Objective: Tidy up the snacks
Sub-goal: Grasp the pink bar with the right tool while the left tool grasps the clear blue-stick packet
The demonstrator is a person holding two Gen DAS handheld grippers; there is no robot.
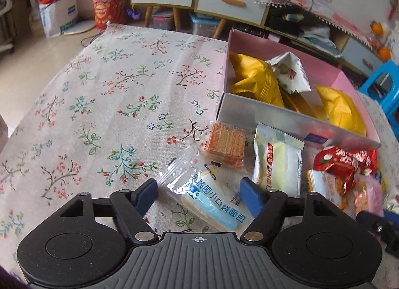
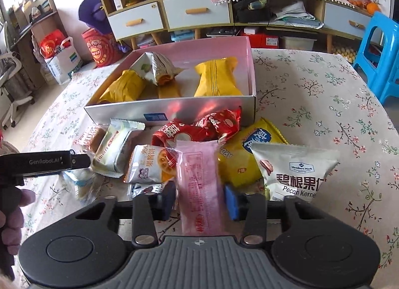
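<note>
Counter (image 1: pixel 104 94): a surface under a floral cloth is seen, bare on the left, with snacks crowded to the right.
Left gripper (image 1: pixel 199 195): it is angled down at the counter; the blue pads are held part-way apart on either side of a clear bread packet with a blue label (image 1: pixel 212 204). No pressing contact is seen, so the packet is judged straddled, not yet held.
Wafer pack (image 1: pixel 225 143): it is laid flat just beyond the bread packet, near the box front.
Cream sandwich packet (image 1: pixel 276 159): it is propped beside the wafers, waiting loose.
Box (image 2: pixel 247 69): a pink-lined carton is placed at the far side of the pile; yellow pouches (image 2: pixel 217 79) and a white folded wrapper are already laid inside, so it is judged the sorting destination.
Loose pile: red wrappers (image 2: pixel 199 129), a yellow bag and a pecan kernel bag (image 2: pixel 296 172) are left just before the box.
Right gripper (image 2: pixel 198 200): the pads are closed against a long pink packet (image 2: pixel 199 179), gripped at its near end, presumably so it can be carried over the box wall.
</note>
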